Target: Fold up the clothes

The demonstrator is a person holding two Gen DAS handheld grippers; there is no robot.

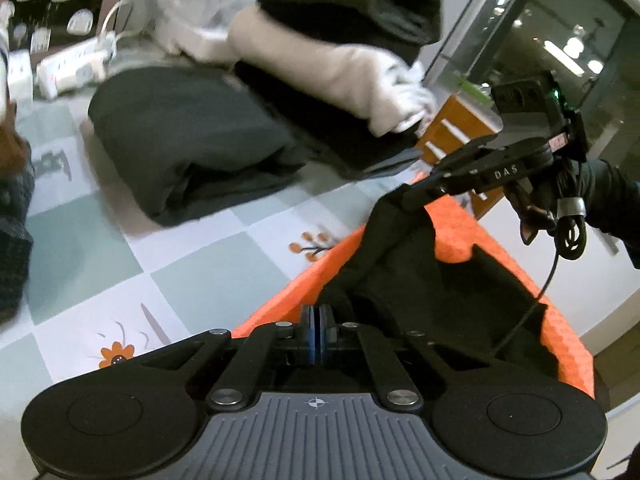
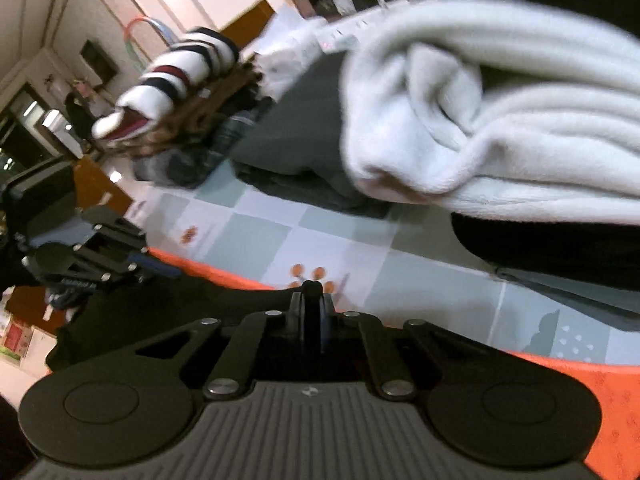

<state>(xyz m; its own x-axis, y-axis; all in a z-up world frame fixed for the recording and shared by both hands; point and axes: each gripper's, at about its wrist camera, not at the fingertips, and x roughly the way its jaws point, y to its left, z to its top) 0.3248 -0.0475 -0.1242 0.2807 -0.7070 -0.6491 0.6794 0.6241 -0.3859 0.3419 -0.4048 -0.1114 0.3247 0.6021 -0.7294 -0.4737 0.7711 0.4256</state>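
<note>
**Both tongs clamped on the black garment**

So, a black garment (image 1: 420, 280) is seen draped over something orange (image 1: 460, 232) at the near edge of the checkered surface (image 1: 200, 280). The left tongs (image 1: 316, 320) are pressed together on the garment's near edge, with the blue pads (image 1: 310, 334) closed flat against each other. The right tongs (image 1: 416, 196) are closed too, and a bunched-up bit of the same black cloth is pinched at their tip, lifted a little above the rest.

From the right wrist view, the right tongs (image 2: 312, 300) are shown shut with black fabric (image 2: 160, 320) spread in front and to the left, and the left tongs (image 2: 160, 268) are spotted at the far left edge.

Further back on the surface, a folded dark item (image 1: 180, 140) is laid flat. Just beside it, a cream fleece (image 1: 328, 68) is stacked between dark clothes. A striped piece (image 2: 176, 72) is piled on more clothes farther off. A white power strip (image 1: 72, 66) is parked near the back. Everything is a bit blurred.
</note>
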